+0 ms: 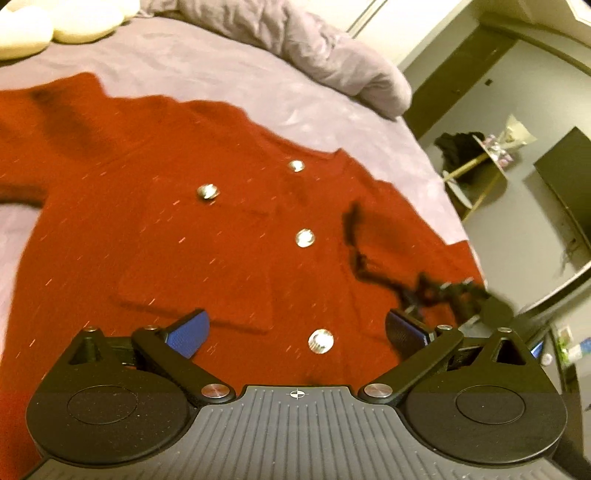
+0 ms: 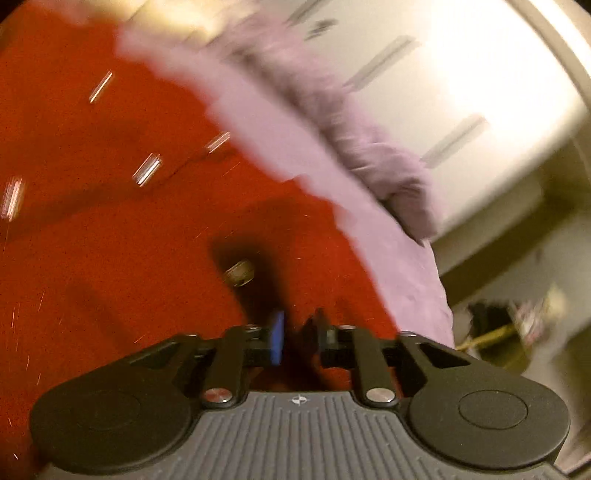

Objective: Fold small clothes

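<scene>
1. The red cardigan (image 1: 229,229) lies spread out, front up, on the bed (image 1: 229,66), silver buttons (image 1: 303,238) running down its middle and one sleeve (image 1: 55,110) stretched away toward the pillows (image 1: 55,26). Nothing looks folded yet, so I judge this to be the very start.

2. My left hand-held gripper (image 1: 295,328) hangs over the lower part of the cardigan with its blue pads (image 1: 186,334) set wide apart and nothing between them. Before I close it, I want it off the button line and out at a side edge or hem corner, where a pinch takes only the layers I mean to lift.

3. My right hand-held gripper (image 2: 297,338) has its fingers drawn close with red fabric between them. The view is badly smeared, so I read that as a pinch on the cardigan near its edge by the bed, but I cannot be sure how much cloth is caught.

4. Both grips should sit on the same side of the garment, so the panel turns over as one straight line, not a twist.

5. I should lift only enough to clear the knit, then carry it across toward the buttons; dragging would bunch the layer beneath.

6. A dark cord-like thing (image 1: 354,236) lies across the cardigan's right part; I cannot tell what it is, so I keep clear of it.
</scene>
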Demonstrator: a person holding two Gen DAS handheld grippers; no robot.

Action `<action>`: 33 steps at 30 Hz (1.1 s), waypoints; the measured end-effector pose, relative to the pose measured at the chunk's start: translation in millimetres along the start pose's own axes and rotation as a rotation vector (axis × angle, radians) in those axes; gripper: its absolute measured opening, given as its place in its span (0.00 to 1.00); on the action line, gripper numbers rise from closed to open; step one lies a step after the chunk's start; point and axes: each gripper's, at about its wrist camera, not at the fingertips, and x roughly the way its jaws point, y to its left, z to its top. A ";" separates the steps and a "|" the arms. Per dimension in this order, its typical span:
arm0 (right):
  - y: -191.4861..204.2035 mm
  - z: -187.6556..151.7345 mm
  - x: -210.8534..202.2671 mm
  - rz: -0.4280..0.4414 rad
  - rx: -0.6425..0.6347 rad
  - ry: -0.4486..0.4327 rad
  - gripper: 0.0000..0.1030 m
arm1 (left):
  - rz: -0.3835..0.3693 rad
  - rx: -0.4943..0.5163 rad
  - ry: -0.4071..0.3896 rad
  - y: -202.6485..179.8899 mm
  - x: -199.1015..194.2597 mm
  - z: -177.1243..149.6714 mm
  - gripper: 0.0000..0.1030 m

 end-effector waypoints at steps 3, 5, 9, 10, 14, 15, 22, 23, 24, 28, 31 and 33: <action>-8.5 1.1 -24.6 0.061 0.068 -0.044 0.38 | -0.040 -0.003 0.006 -4.4 13.2 11.5 1.00; -30.8 -6.6 -37.6 0.067 0.225 -0.048 0.68 | -0.056 -0.013 0.006 -8.2 26.2 19.1 1.00; -77.4 -36.7 -58.5 0.062 0.601 -0.016 0.73 | -0.097 -0.055 0.007 -24.4 57.7 33.7 1.00; -90.6 -53.0 -55.9 0.084 0.705 -0.014 0.73 | -0.112 -0.060 0.011 -31.3 67.0 36.6 1.00; -121.2 -105.8 -64.8 0.171 1.096 -0.009 0.68 | -0.137 -0.093 0.068 -53.8 108.5 45.0 0.89; -125.9 -114.1 -62.3 0.186 1.158 -0.006 0.63 | -0.143 -0.112 0.094 -57.1 120.2 46.3 0.72; -135.6 -144.5 -45.2 0.258 1.340 -0.001 0.59 | -0.060 -0.175 0.186 -62.5 176.6 50.2 0.45; -134.2 -148.6 -49.2 0.263 1.345 -0.006 0.59 | -0.058 -0.171 0.179 -60.4 175.7 50.9 0.37; -136.3 -147.6 -45.7 0.266 1.352 -0.010 0.58 | -0.054 -0.159 0.173 -60.8 177.6 52.8 0.31; -141.7 -154.6 -52.5 0.276 1.388 -0.016 0.51 | -0.045 -0.071 0.117 -65.5 163.4 58.4 0.19; -154.0 -156.4 -52.2 0.281 1.427 -0.044 0.49 | -0.023 0.049 0.055 -68.5 132.1 66.9 0.12; -161.0 -156.5 -49.8 0.334 1.488 -0.073 0.48 | 0.015 0.115 0.005 -64.6 108.1 74.1 0.12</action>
